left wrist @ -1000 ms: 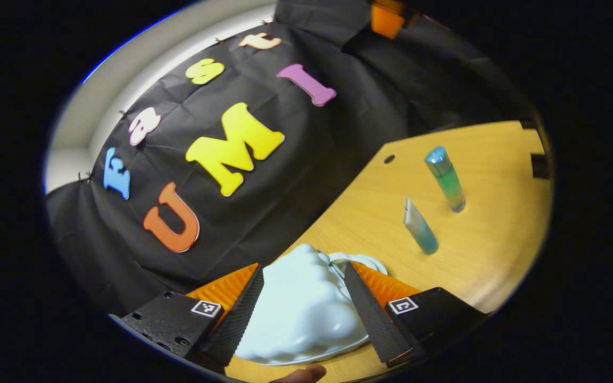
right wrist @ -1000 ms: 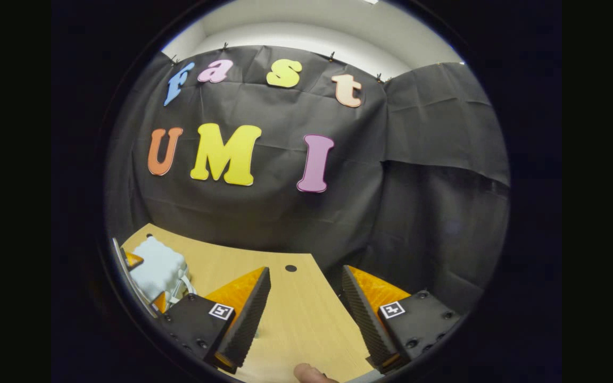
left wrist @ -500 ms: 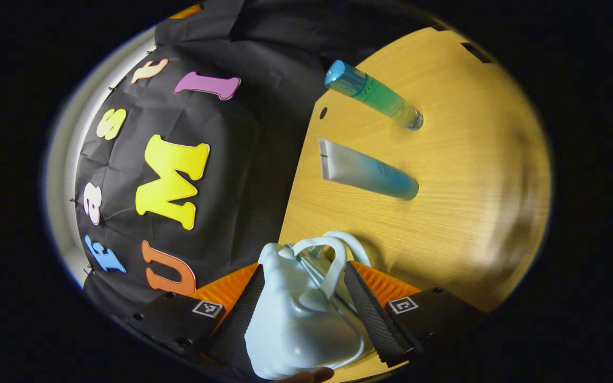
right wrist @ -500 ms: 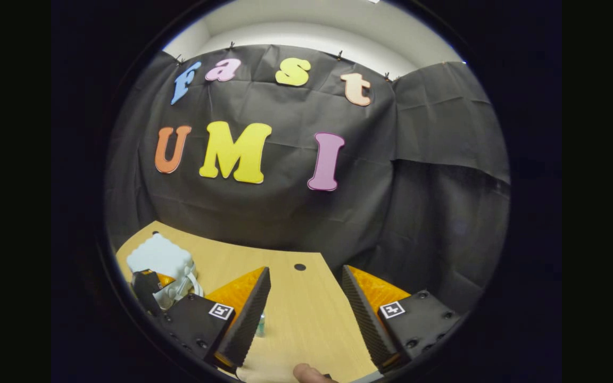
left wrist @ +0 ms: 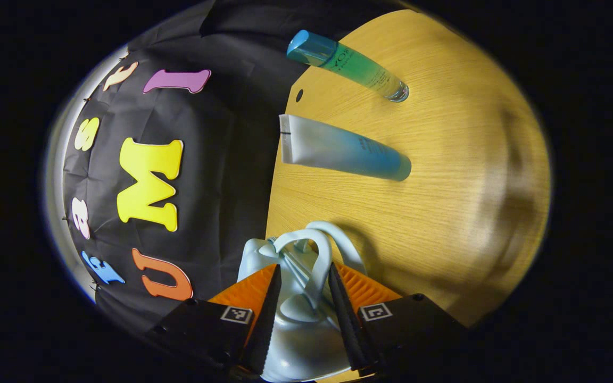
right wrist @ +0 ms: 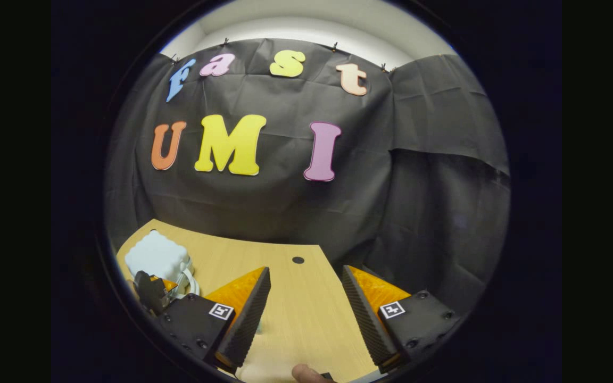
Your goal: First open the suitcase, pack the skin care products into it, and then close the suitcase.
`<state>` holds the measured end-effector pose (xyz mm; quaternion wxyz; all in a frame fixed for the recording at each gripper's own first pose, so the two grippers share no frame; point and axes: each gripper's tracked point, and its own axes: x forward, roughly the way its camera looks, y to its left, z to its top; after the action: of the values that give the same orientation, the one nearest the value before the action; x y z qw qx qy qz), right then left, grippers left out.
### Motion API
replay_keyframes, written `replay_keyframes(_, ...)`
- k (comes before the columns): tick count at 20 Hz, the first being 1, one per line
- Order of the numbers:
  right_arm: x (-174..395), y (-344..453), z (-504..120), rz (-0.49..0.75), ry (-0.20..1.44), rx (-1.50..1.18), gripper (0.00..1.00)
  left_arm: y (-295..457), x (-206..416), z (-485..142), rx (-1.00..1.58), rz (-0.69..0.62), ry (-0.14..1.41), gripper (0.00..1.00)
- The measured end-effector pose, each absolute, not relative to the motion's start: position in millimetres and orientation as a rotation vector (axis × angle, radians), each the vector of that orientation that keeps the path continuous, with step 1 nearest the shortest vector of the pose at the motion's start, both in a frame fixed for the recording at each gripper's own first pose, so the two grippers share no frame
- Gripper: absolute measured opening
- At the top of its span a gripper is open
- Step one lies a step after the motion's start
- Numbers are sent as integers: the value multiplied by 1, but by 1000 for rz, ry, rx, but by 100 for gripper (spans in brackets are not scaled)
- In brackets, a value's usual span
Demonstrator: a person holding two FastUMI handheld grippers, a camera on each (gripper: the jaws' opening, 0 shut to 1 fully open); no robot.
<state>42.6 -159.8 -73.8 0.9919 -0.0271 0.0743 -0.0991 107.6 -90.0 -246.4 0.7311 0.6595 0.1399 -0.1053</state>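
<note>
A small pale-blue suitcase (left wrist: 298, 330) with a looped handle (left wrist: 320, 260) lies on the wooden table (left wrist: 445, 186); it is closed. My left gripper (left wrist: 304, 287) is rolled on its side, its fingers closed in on the suitcase's handle end. Beyond it lie a white-to-blue tube (left wrist: 344, 154) and a green bottle with a blue cap (left wrist: 354, 66). In the right gripper view the suitcase (right wrist: 157, 258) sits at far left with the left gripper (right wrist: 152, 290) on it. My right gripper (right wrist: 306, 298) hovers open over bare table, holding nothing.
The table's curved back edge meets the black cloth wall. A cable hole (right wrist: 298, 260) sits near that edge, close to the bottle cap in the left gripper view. A fingertip (right wrist: 304, 372) of the hand shows at the bottom of the right gripper view.
My left gripper has rolled further sideways, moved in on the suitcase and narrowed its fingers around the handle end. The right gripper has barely shifted.
</note>
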Motion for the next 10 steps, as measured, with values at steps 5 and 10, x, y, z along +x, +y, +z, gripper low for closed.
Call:
replay_keyframes(5, 42, -158, -75, -191, 150, -64, 81, -95, 106, -253, 1455, -255, 335, 25)
replay_keyframes(10, 44, -153, -71, -192, 142, -73, 81, -96, 104, -243, 1350, -303, 334, 10)
